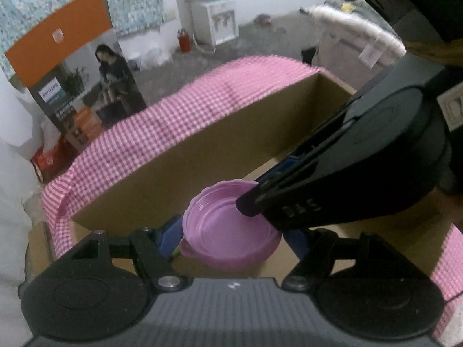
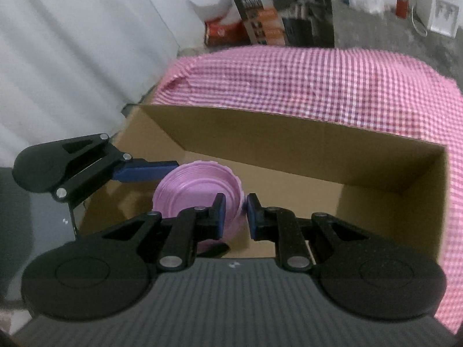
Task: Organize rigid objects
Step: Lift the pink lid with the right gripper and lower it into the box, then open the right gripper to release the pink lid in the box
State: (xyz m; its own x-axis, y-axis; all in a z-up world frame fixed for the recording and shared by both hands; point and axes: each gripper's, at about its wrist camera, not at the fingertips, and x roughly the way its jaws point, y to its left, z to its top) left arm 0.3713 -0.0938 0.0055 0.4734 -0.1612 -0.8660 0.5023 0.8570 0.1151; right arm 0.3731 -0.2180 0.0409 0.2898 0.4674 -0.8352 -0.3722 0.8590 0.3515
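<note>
A stack of pink ribbed plastic plates [image 1: 228, 228] hangs inside an open cardboard box [image 1: 202, 156]. My left gripper [image 1: 231, 238] has its blue fingers [image 1: 169, 238] against the stack's two sides and holds it. My right gripper [image 2: 235, 217] reaches in from the right, its fingers [image 2: 218, 217] either side of the stack's rim [image 2: 199, 190] with a small gap on the right side. The right gripper also shows in the left wrist view [image 1: 249, 202], and the left gripper's blue finger [image 2: 144, 170] shows in the right wrist view.
The box [image 2: 289, 150] sits on a pink checked cloth [image 2: 318, 86]. A tall printed carton [image 1: 78, 84] stands behind on the floor, with a red can [image 1: 184, 40] and a white water dispenser [image 1: 217, 20] farther back. A white wall [image 2: 72, 57] is at the left.
</note>
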